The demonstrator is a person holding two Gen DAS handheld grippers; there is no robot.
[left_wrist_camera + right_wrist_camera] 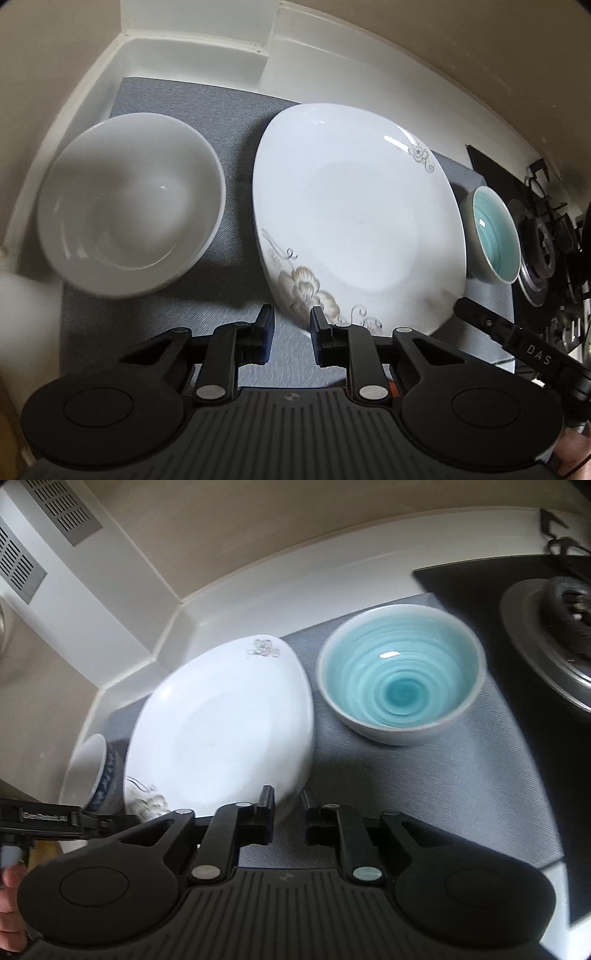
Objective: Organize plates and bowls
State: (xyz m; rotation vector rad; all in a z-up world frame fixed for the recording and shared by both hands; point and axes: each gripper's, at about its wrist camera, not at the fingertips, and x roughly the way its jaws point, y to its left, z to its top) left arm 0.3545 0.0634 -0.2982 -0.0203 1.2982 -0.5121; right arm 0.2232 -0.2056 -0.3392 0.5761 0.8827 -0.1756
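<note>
On the grey mat [155,321] covering the desk, the left wrist view shows three dishes in a row: one white bowl [131,201] at left, one floral white plate [358,218] in the middle, its long axis running from near-left to far-right, and one small blue-glazed bowl [493,234] at right, just beside the stove burner [541,247]. The left claw [291,328] hovers nearly closed, empty, at the plate's near rim. The other tool reads "DAS".

In the right wrist view, the plate [221,731] lies left, the blue bowl [400,677] right, both upright. The right claw [286,808] is nearly closed, gripping nothing, by the plate's near edge.
</note>
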